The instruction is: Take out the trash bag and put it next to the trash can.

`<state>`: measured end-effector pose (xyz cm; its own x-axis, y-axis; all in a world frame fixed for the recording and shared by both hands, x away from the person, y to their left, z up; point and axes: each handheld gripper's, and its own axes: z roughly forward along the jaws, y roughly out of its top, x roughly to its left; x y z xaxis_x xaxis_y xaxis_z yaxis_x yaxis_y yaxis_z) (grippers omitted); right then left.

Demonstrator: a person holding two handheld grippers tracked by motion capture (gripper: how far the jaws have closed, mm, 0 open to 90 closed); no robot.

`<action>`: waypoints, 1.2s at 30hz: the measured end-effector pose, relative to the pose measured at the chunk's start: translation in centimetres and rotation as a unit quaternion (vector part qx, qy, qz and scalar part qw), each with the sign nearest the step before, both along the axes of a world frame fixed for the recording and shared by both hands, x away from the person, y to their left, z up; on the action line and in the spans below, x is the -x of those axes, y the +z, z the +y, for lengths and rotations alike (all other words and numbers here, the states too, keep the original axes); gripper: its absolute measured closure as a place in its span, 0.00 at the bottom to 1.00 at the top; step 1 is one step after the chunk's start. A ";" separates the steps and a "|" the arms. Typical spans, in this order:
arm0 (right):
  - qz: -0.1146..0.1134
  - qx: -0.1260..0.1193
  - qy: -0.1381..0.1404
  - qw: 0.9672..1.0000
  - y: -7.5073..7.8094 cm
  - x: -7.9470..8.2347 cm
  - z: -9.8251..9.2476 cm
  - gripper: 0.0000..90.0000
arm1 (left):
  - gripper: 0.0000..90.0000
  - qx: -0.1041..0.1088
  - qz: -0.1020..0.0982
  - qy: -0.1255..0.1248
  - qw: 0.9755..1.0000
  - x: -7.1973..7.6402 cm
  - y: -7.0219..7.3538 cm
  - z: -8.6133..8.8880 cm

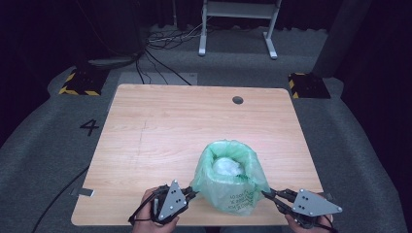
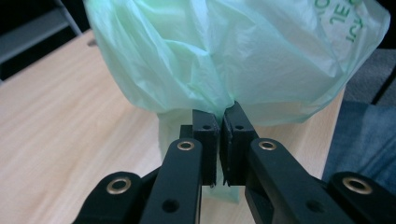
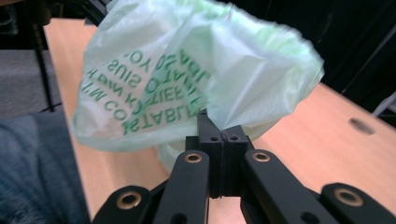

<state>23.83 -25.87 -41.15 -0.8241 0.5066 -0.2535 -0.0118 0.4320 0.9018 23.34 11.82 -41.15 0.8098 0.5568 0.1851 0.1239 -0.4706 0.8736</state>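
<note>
A pale green plastic bag [image 1: 232, 182] with green print lines a small bin near the table's front edge; crumpled white stuff [image 1: 227, 166] lies inside it. My left gripper [image 1: 195, 193] is at the bag's left side, jaws shut on a pinch of the bag's film [image 2: 223, 103]. My right gripper [image 1: 266, 194] is at the bag's right side, jaws shut on the bag's film [image 3: 212, 112] as well. The bag [image 3: 187, 74] bulges above the right jaws. A hand holds each gripper at the bottom edge of the high view.
The wooden table [image 1: 160, 131] has a round cable hole [image 1: 237, 100] at the back right. Grey carpet with a painted number 4 [image 1: 89, 127] surrounds it. Cables and a white frame [image 1: 238, 19] stand beyond the far edge. A blue-clad leg [image 2: 364, 144] is beside the table's front edge.
</note>
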 end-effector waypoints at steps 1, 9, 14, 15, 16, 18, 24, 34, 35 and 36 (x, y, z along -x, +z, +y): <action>-0.006 -0.004 0.000 1.000 0.4 -0.1 0.0 1.00 | 0.96 0.002 -0.004 0.000 1.000 0.0 0.3 0.1; -0.042 -0.021 0.008 0.999 3.1 -0.7 0.2 1.00 | 0.93 0.056 -0.025 0.006 0.998 -0.7 3.2 0.6; -0.036 -0.049 0.004 0.998 4.4 -2.0 -0.1 1.00 | 0.96 0.097 -0.024 0.014 0.995 -1.7 4.4 0.5; -0.032 -0.056 0.003 0.998 4.5 -2.4 -0.2 1.00 | 0.96 0.104 -0.022 0.016 0.994 -2.1 4.5 0.5; -0.025 -0.067 0.003 0.997 4.6 -2.9 -0.3 1.00 | 0.96 0.108 -0.020 0.021 0.994 -2.3 4.6 0.5; -0.016 -0.082 0.000 0.997 4.7 -3.6 -0.5 1.00 | 0.97 0.108 -0.022 0.046 0.993 -3.0 4.7 0.5; 0.027 -0.108 -0.046 0.993 4.0 -6.0 -1.4 1.00 | 0.99 0.066 -0.047 0.123 0.989 -4.4 4.2 0.6; 0.097 -0.085 -0.093 0.987 0.0 -9.0 -1.8 1.00 | 1.00 0.024 0.028 0.152 0.988 -7.7 0.5 0.9; 0.105 -0.083 -0.096 0.986 -0.5 -9.1 -1.8 1.00 | 1.00 0.025 0.034 0.150 0.988 -7.8 0.2 1.0; 0.110 -0.079 -0.098 0.986 -0.9 -9.2 -1.8 1.00 | 1.00 0.024 0.041 0.150 0.988 -8.0 -0.2 1.0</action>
<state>33.07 -27.69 -42.09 -0.7332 0.6799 0.0166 0.2618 0.2596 0.9296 31.35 12.78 -41.32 0.6188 0.7800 0.0936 0.3227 -0.3610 0.8750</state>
